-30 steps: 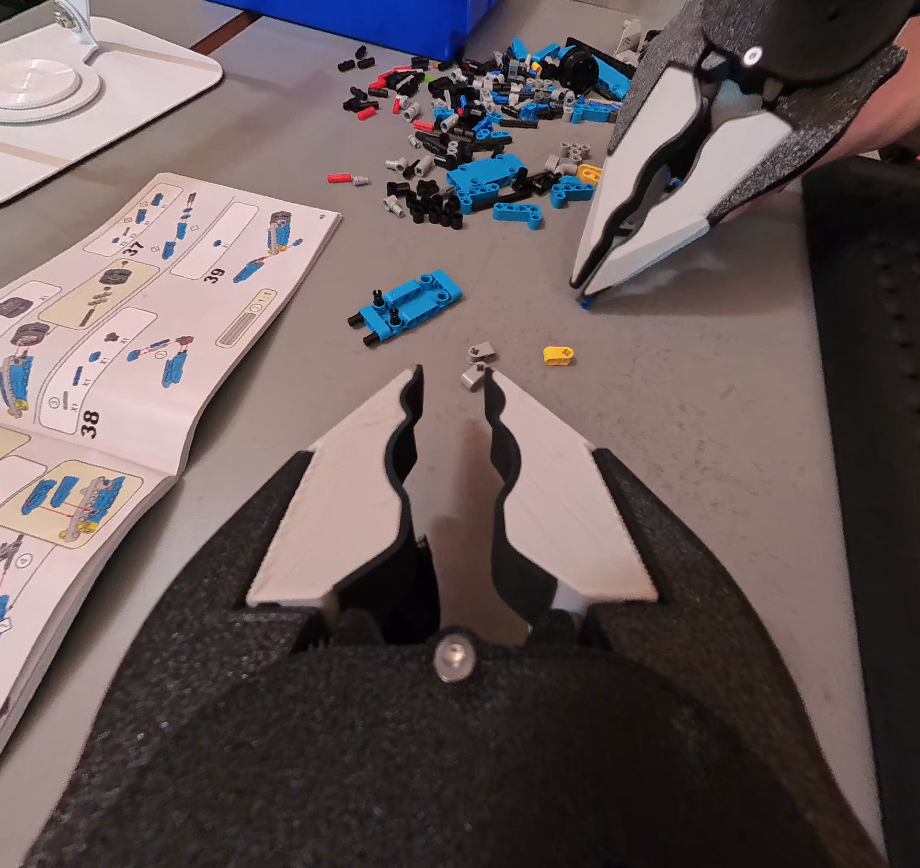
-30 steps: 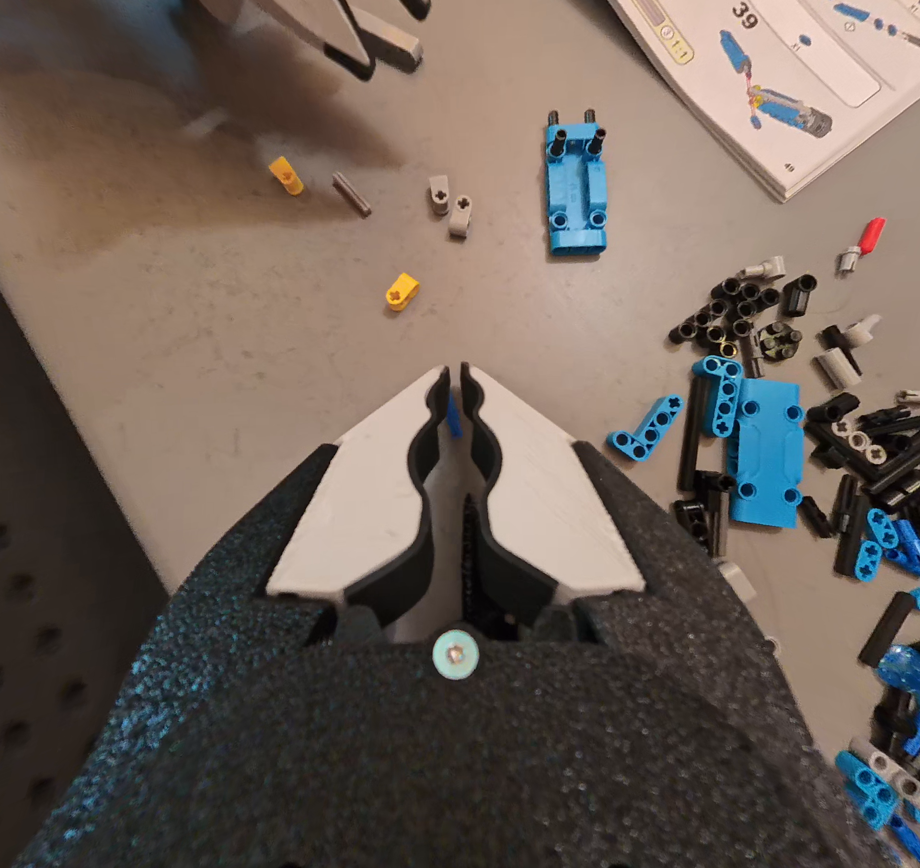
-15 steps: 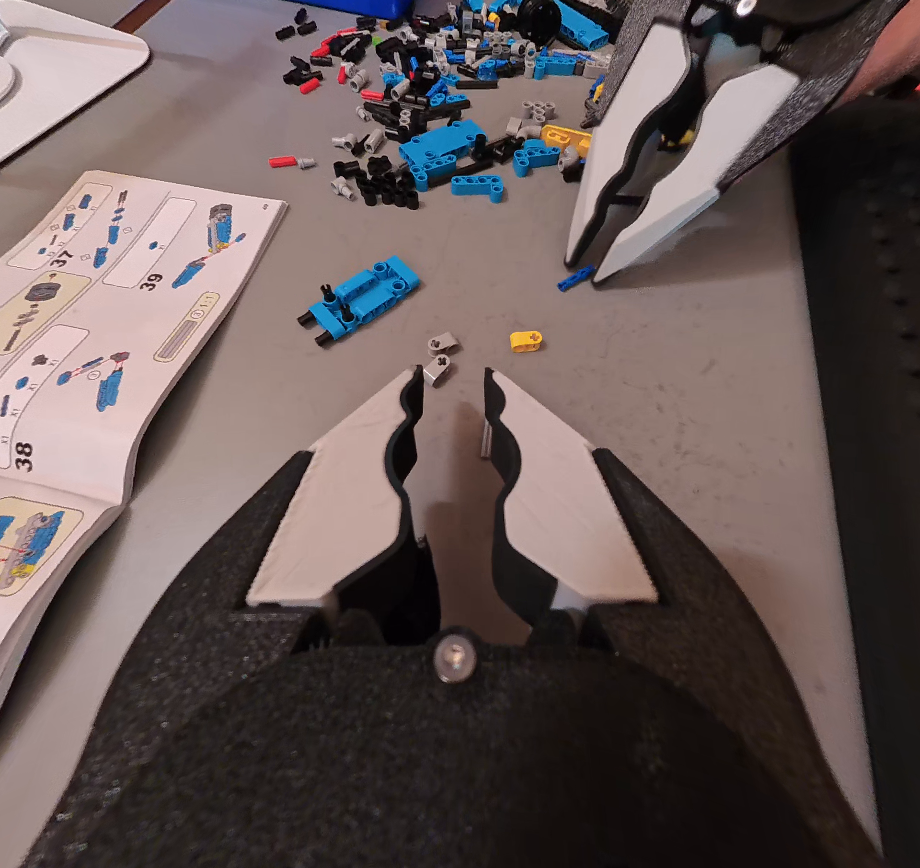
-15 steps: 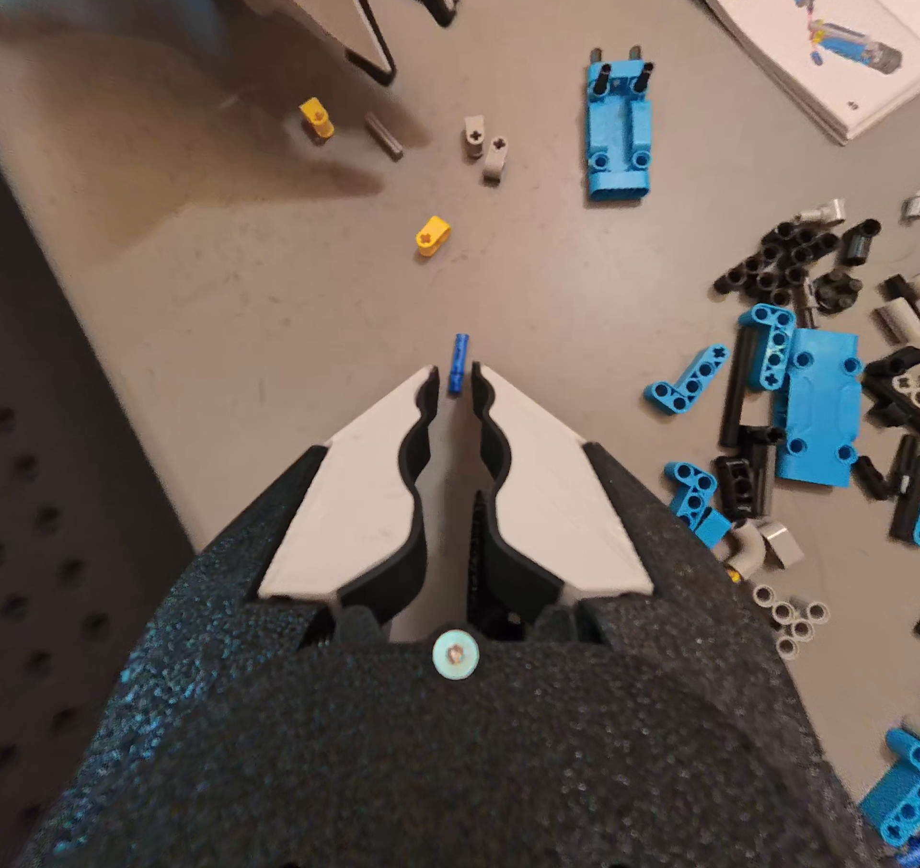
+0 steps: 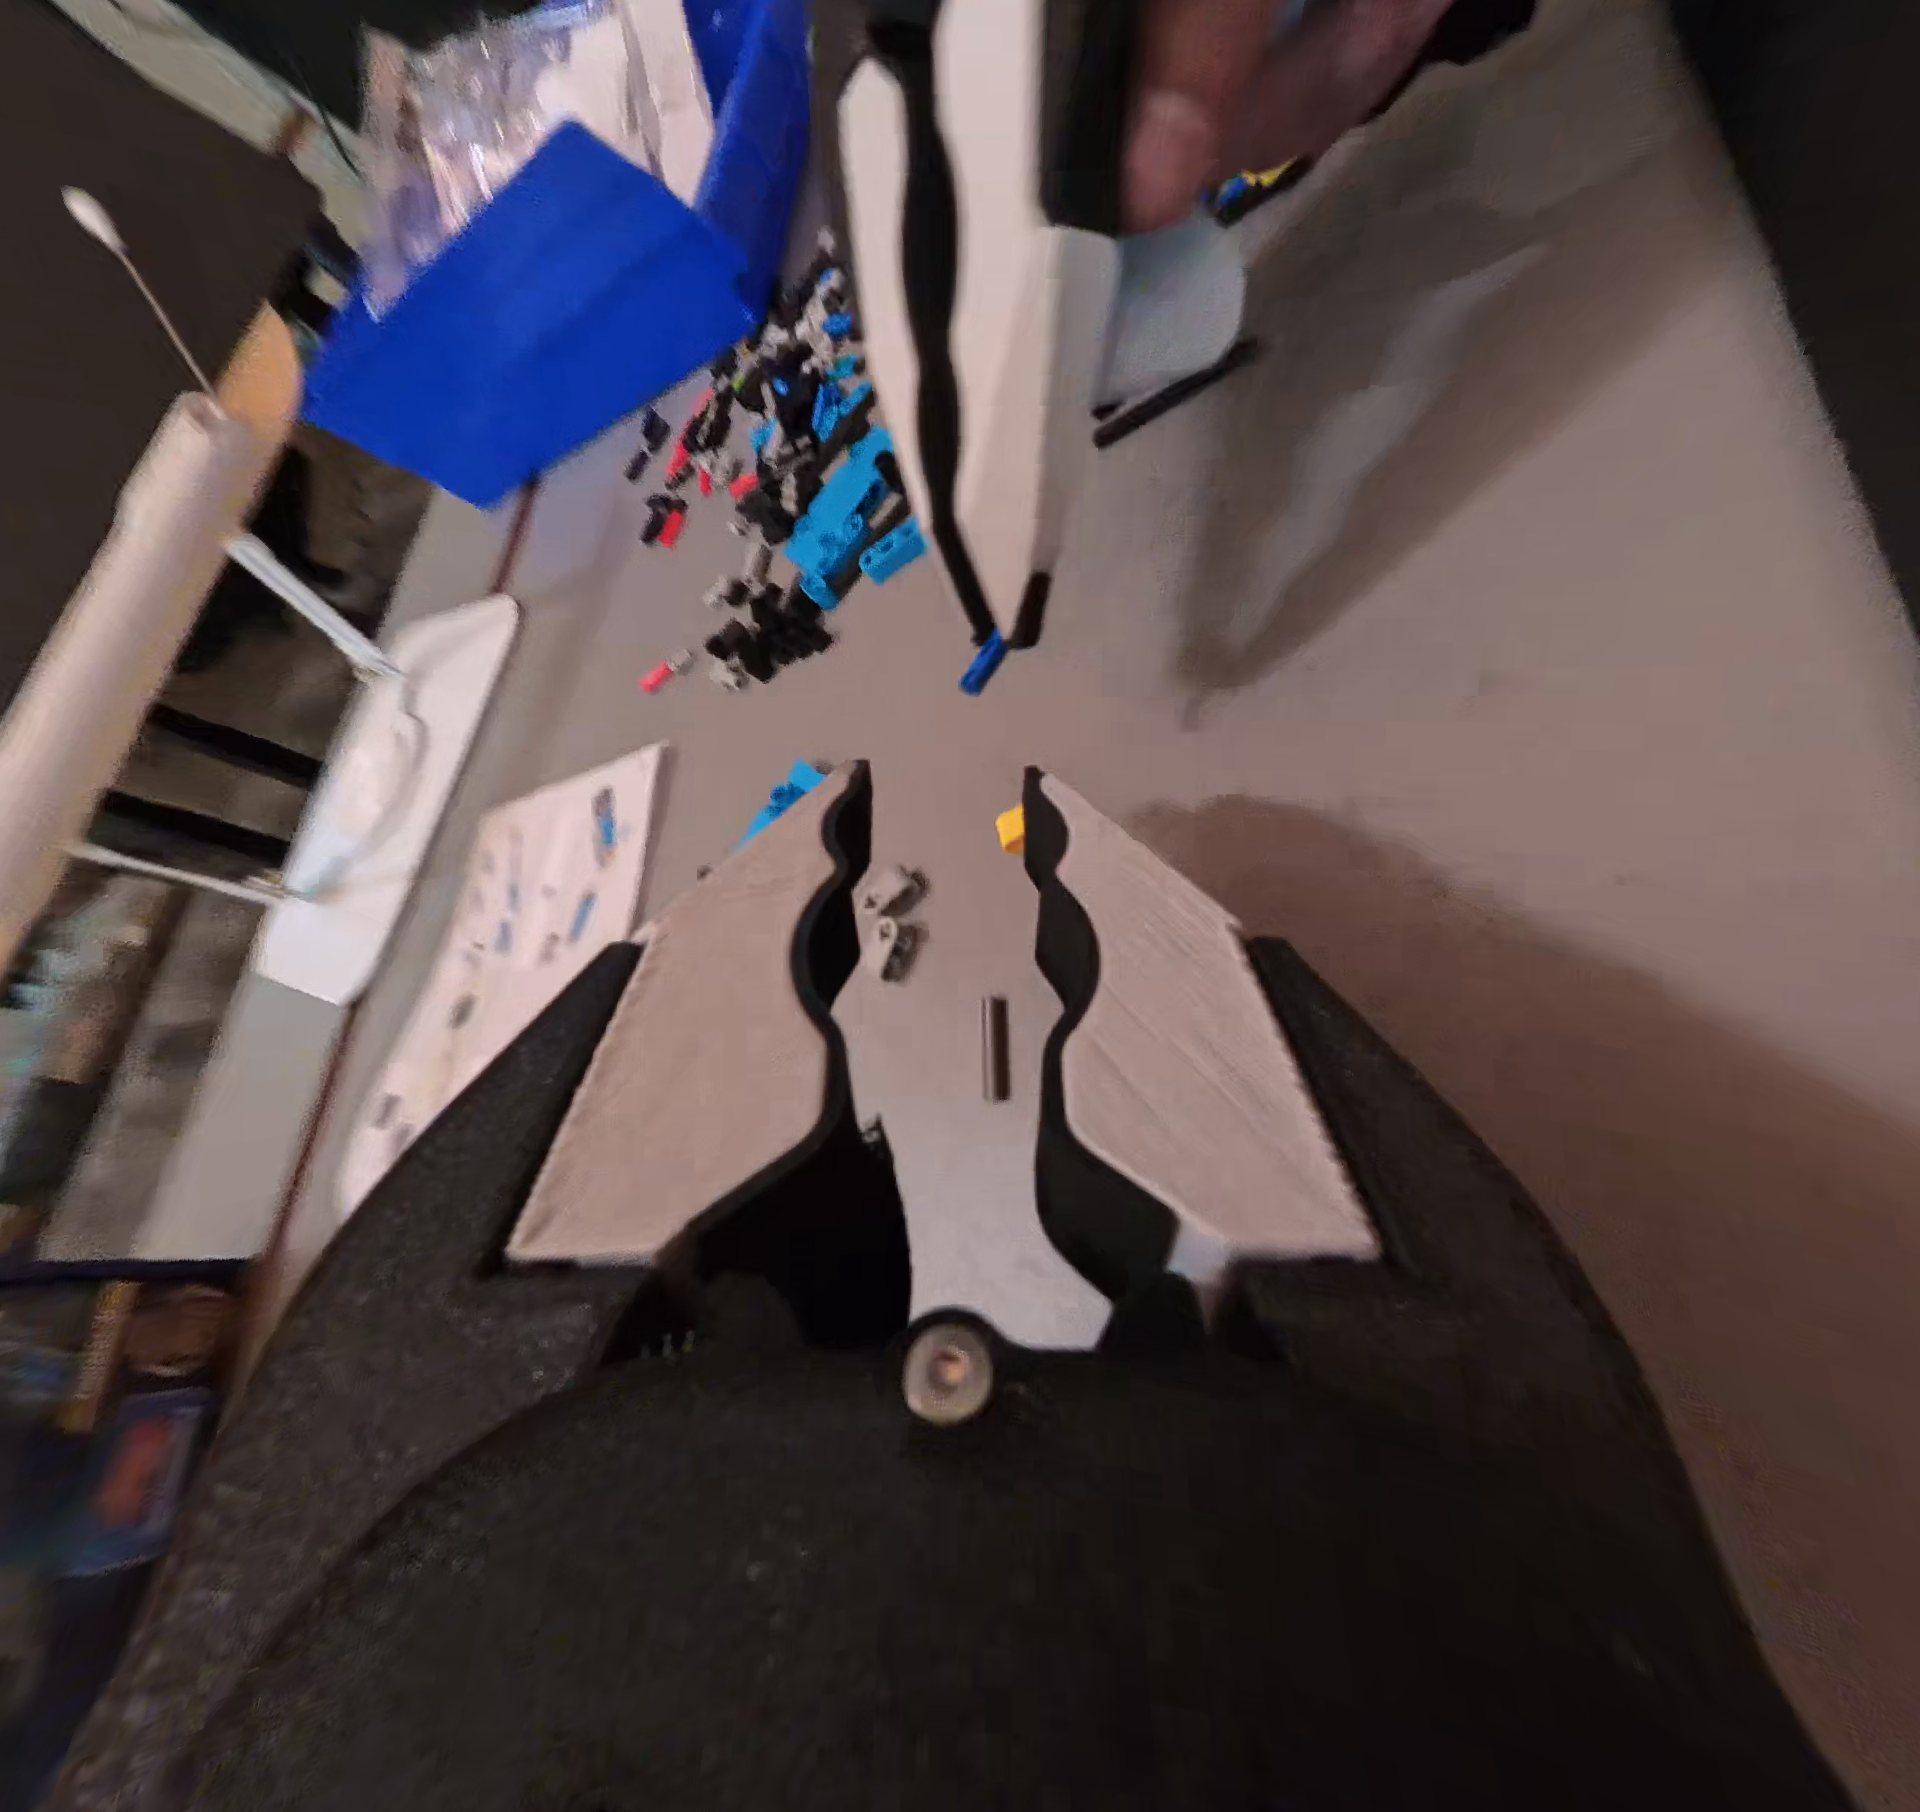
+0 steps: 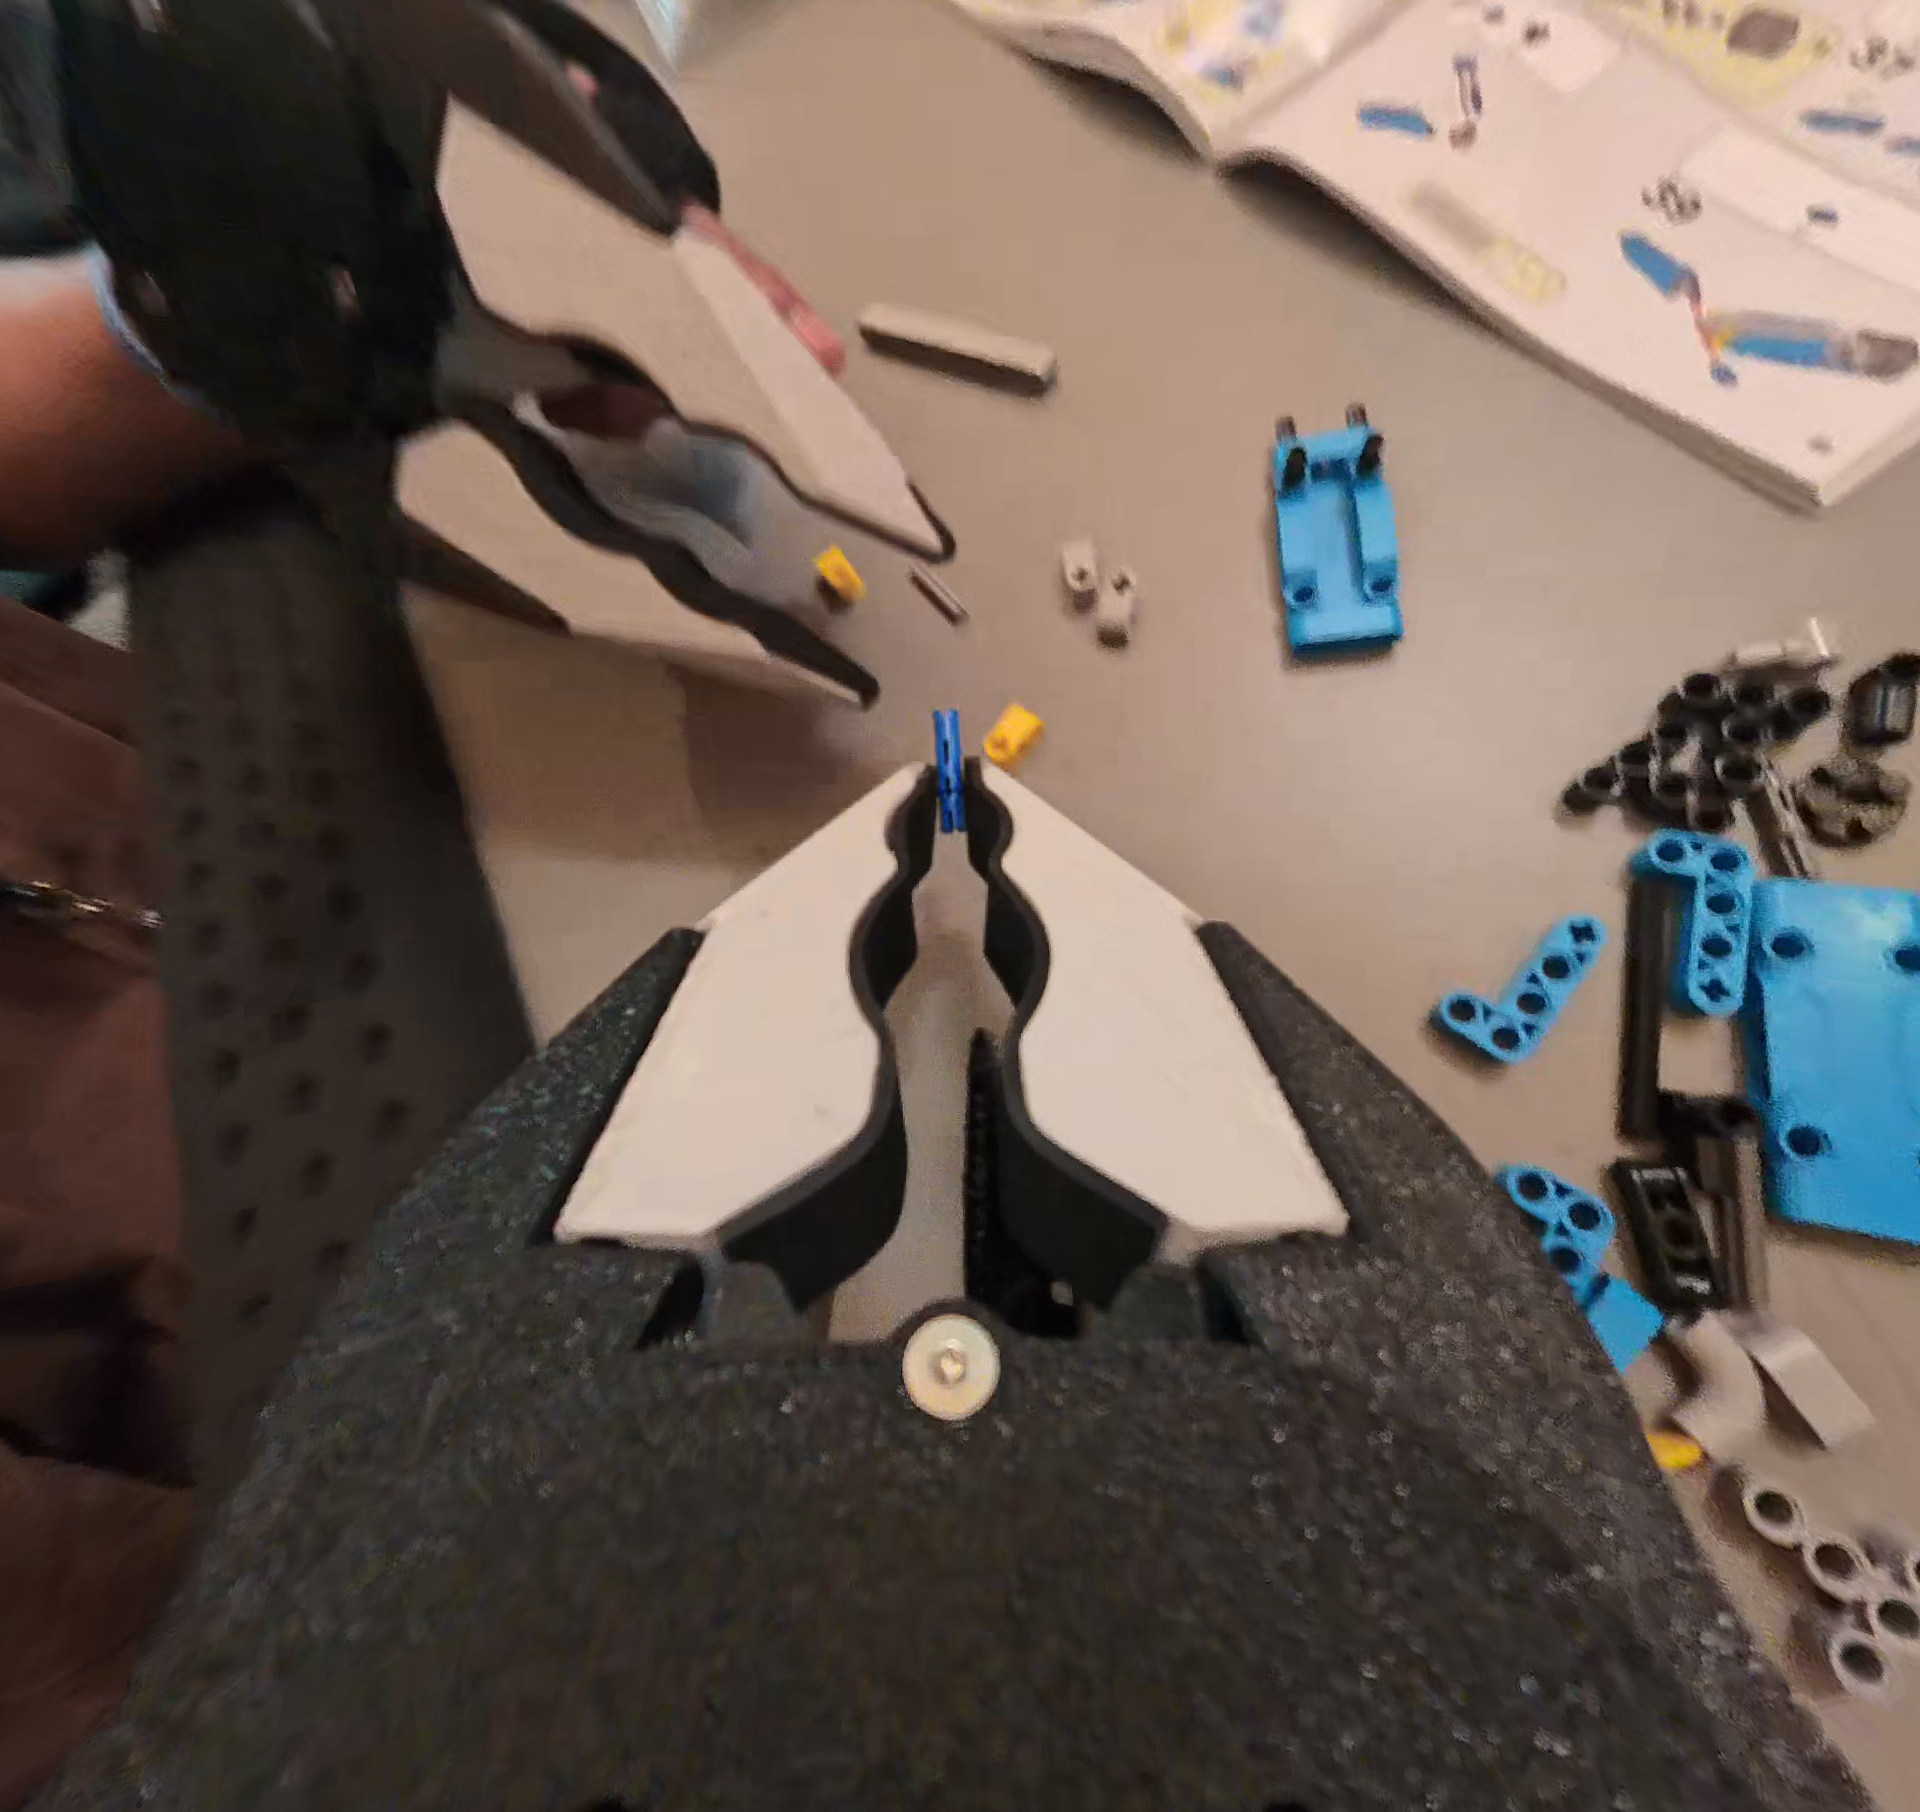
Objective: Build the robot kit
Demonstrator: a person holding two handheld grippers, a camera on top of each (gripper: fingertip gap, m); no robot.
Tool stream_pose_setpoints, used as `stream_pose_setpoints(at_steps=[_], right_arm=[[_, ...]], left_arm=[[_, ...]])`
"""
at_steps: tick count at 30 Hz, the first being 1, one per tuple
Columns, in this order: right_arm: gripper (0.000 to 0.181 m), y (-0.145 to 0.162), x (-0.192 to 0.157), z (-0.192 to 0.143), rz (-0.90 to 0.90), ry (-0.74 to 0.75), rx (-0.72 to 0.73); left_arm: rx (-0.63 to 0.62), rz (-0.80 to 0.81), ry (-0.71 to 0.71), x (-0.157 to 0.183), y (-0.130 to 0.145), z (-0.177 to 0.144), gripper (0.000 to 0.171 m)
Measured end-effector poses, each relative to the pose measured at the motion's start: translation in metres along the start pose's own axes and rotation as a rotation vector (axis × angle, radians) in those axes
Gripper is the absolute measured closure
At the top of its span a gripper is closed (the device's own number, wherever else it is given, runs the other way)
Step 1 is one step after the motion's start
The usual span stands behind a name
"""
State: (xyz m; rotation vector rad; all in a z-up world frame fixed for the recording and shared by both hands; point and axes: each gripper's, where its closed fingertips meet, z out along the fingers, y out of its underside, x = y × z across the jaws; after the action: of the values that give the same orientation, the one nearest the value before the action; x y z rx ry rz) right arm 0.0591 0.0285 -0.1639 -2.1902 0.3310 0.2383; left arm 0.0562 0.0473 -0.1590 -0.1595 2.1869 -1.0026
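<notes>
1. Right hand-held gripper [image 6: 948, 775] pinching a small blue pin [image 6: 947, 770] at the very tips; about half the pin sticking out past them, lifted clear of the grey desk [image 6: 1195, 235].
2. Left hand-held gripper [image 5: 943, 775] spread apart, holding nothing, hovering tilted over two small grey connectors [image 5: 891, 915] and a short dark axle [image 5: 995, 1047] seen between its fingers.
3. Yellow connector [image 5: 1008, 827] partly hidden behind the left gripper's right fingertip; a second yellow piece [image 6: 838, 573] lying just beside the left gripper's tips in the right wrist view.
4. Blue plate with black pegs [image 6: 1335, 541] lying flat on the desk; mostly covered by a finger in the left wrist view.
5. Pile of loose black and blue parts [image 6: 1725, 754] cut off at the right edge; too blurred to sort piece by piece.
6. Open instruction booklet [image 6: 1558, 162] running out of frame at top right, pages smeared by motion.
7. Blue bin [image 5: 582, 308] blurred far off in the left wrist view.
</notes>
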Motion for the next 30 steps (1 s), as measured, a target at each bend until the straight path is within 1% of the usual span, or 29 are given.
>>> stream_pose_setpoints(at_steps=[3, 6, 9, 10, 15, 20, 26, 28, 30], right_arm=[[0.176, -0.015, -0.008, 0.0, -0.017, -0.025, 0.003], [0.176, -0.026, -0.015, 0.001, -0.033, -0.051, 0.012], [0.176, -0.035, -0.018, 0.003, -0.023, -0.078, 0.045], [0.176, -0.037, -0.018, 0.003, -0.021, -0.076, 0.058], [0.176, -0.059, -0.014, 0.0, 0.016, -0.07, 0.207], [0.175, -0.063, -0.008, 0.003, 0.028, -0.027, 0.282], [0.176, -0.071, -0.006, 0.005, 0.131, -0.075, 0.384], [0.176, -0.073, -0.004, 0.006, 0.176, -0.099, 0.407], [0.177, -0.078, -0.002, 0.007, 0.178, -0.107, 0.394]], left_arm=[[0.03, 0.113, -0.096, -0.006, -0.01, -0.002, 0.143], [0.031, 0.158, -0.141, -0.011, -0.012, -0.002, 0.146], [0.008, 0.222, -0.211, -0.02, -0.009, -0.004, 0.167], [0.007, 0.225, -0.232, -0.024, -0.009, -0.005, 0.167], [0.031, 0.086, -0.274, -0.042, -0.013, -0.012, 0.169], [0.017, -0.011, -0.278, -0.046, -0.008, -0.009, 0.169], [0.025, -0.137, -0.282, -0.053, -0.006, -0.01, 0.169], [0.036, -0.211, -0.276, -0.056, -0.005, -0.01, 0.169], [0.046, -0.294, -0.228, -0.057, -0.001, -0.01, 0.167]])
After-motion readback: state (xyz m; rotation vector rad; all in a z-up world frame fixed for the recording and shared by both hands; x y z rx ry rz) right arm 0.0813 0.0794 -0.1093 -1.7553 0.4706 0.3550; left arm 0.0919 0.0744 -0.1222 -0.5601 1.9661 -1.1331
